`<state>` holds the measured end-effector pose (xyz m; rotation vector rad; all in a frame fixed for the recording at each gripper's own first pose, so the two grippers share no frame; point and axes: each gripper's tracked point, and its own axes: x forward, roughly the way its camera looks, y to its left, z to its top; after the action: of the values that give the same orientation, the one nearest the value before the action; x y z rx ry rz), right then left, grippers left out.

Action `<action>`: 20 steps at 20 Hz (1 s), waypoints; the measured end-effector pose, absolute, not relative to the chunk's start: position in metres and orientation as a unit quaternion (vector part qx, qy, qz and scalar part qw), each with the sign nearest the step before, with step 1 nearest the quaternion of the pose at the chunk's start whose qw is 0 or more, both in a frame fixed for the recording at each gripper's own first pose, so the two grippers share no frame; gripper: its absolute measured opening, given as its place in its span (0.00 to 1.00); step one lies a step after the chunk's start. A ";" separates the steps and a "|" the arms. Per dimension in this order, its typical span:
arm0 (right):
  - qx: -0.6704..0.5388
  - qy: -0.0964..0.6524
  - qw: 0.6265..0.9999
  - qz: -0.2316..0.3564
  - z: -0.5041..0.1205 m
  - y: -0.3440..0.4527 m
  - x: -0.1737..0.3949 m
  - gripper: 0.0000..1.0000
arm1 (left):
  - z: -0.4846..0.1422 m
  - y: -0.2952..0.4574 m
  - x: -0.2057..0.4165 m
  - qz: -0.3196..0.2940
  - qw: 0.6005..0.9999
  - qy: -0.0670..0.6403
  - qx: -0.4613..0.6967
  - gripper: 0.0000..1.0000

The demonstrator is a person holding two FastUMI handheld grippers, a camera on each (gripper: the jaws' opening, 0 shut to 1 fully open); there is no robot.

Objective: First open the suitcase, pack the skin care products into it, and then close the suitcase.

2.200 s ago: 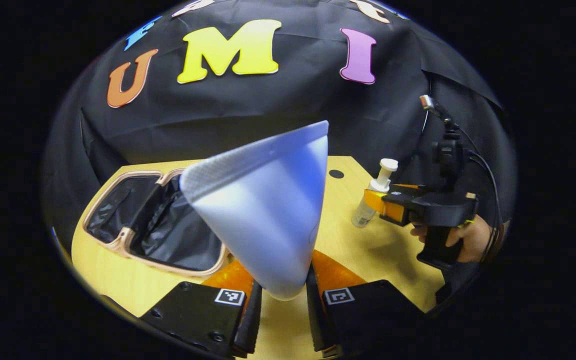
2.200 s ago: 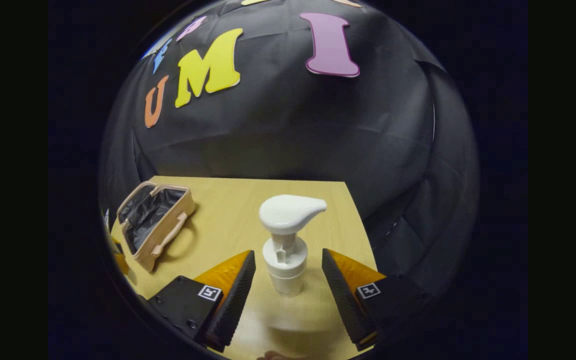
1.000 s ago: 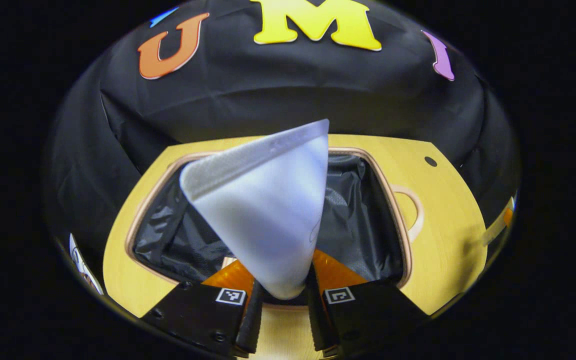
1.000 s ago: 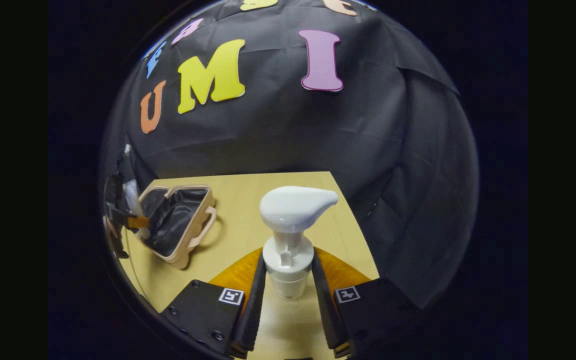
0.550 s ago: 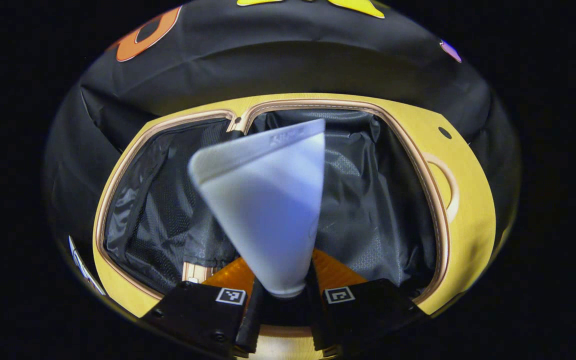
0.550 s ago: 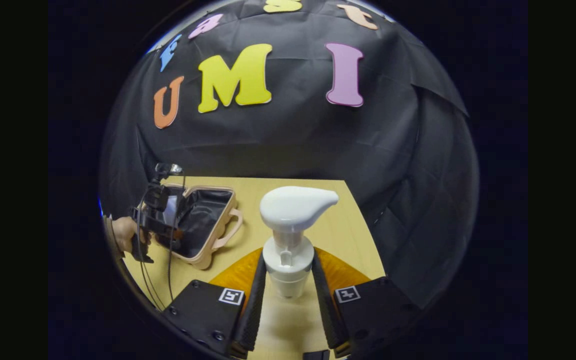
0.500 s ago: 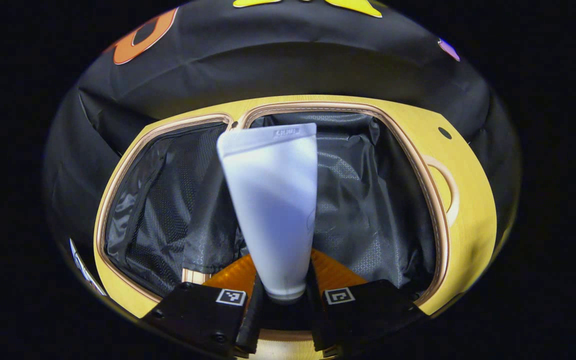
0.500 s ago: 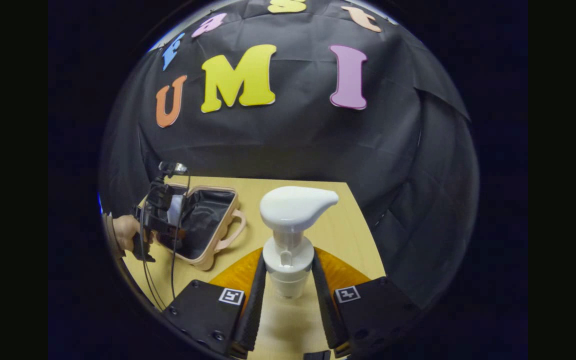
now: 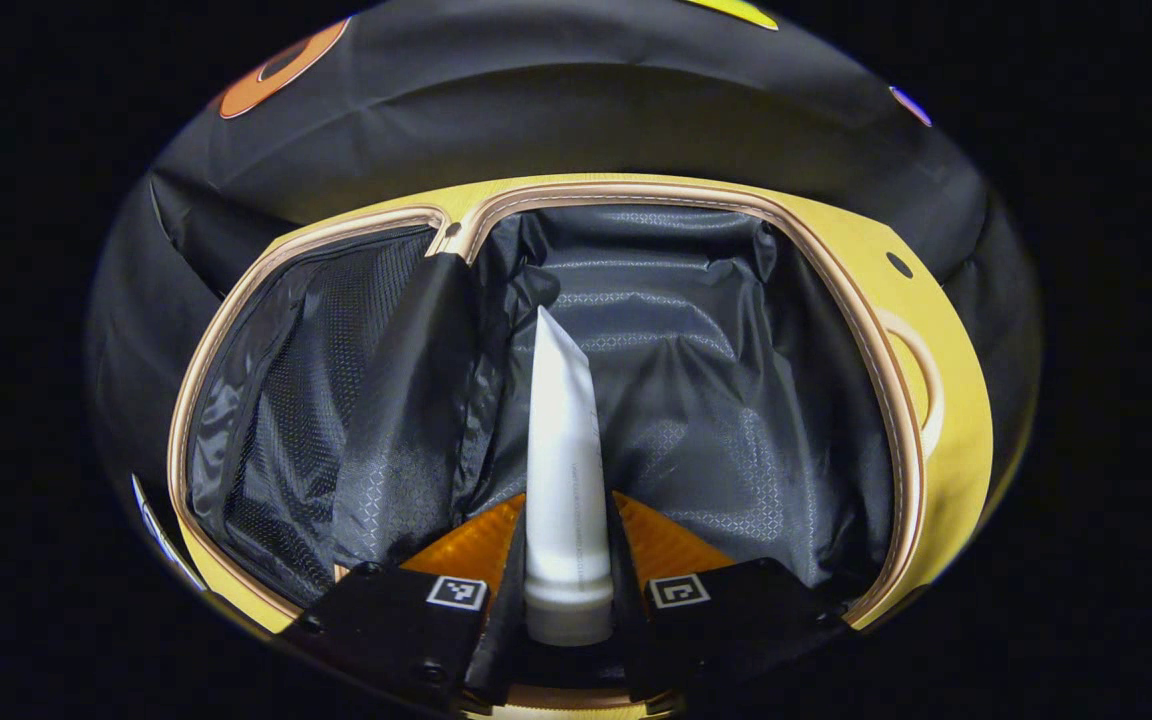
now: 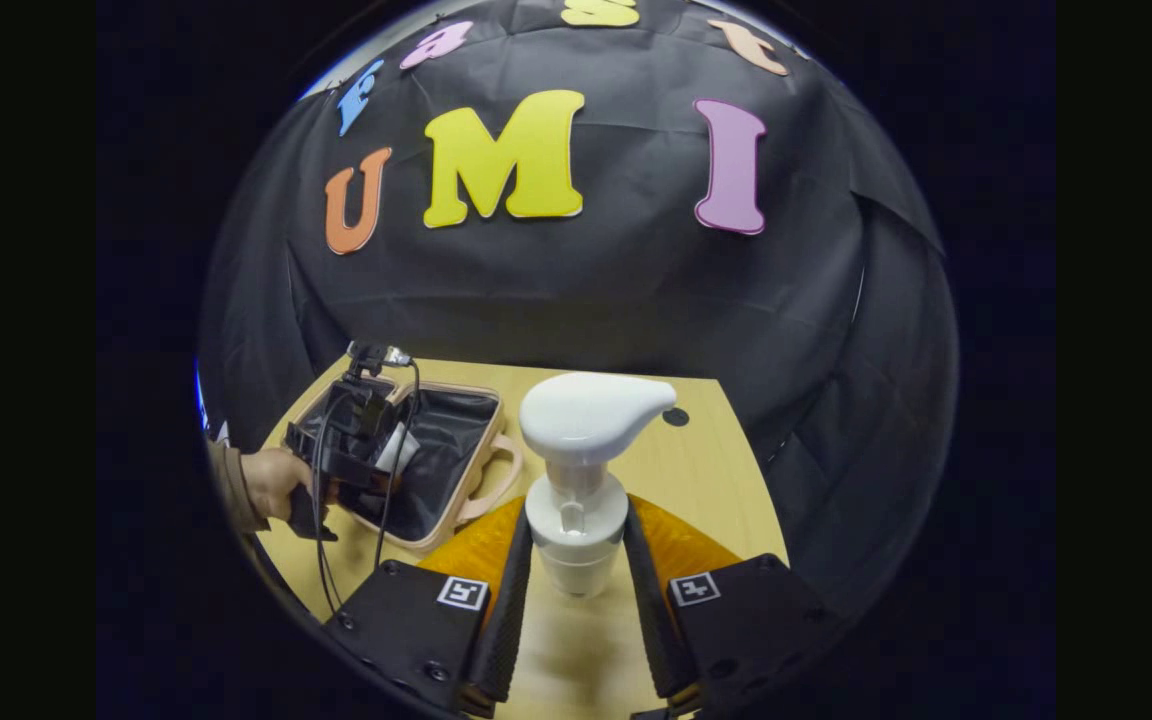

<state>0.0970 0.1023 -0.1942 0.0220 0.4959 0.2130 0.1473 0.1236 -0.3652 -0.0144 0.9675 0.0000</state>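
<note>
Your left gripper (image 9: 564,585) pinches a white squeeze tube (image 9: 561,470) edge-on, cap end between the fingers and its flat crimped tail pointing toward 12 o'clock, poised over the open suitcase (image 9: 896,420). The tan-rimmed case lies spread flat on the yellow wooden table (image 10: 706,470), its crinkled black lining bare in both halves; a fabric flap stands along the hinge at about 10 o'clock in the left gripper view, and a looped handle shows at 3 o'clock. Your right gripper (image 10: 576,590) is clamped on the neck of a white pump bottle (image 10: 586,420), nozzle aimed toward 3 o'clock, held over the table's near side. In the right gripper view, at 9 o'clock, your hand (image 10: 271,480) steadies the left gripper above the case, cables trailing across its rim.
</note>
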 end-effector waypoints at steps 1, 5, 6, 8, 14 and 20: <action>0.015 0.247 0.962 0.111 -0.192 0.111 0.100 0.49 | -0.360 0.123 0.146 -0.003 0.888 0.459 -0.008 0.53; 0.027 0.247 0.959 0.138 -0.182 0.159 0.125 0.49 | -0.310 0.116 0.141 -0.033 0.922 0.385 -0.035 0.75; 0.027 0.248 0.957 0.146 -0.182 0.174 0.131 0.49 | -0.296 0.119 0.136 -0.034 0.931 0.363 -0.038 0.75; 0.027 0.253 0.954 0.161 -0.183 0.210 0.145 0.47 | -0.262 0.127 0.125 -0.039 0.950 0.308 -0.042 0.83; 0.044 0.305 0.931 0.197 -0.218 0.307 0.154 0.49 | -0.168 0.174 0.071 -0.030 0.986 0.163 0.004 0.91; 0.023 0.377 0.908 0.183 -0.279 0.350 0.149 0.49 | -0.145 0.247 0.032 0.005 0.995 0.091 0.029 0.93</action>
<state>0.1490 0.3501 -0.2790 0.0481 0.7783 0.3785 0.0317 0.2467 -0.1447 0.0587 0.1830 0.0093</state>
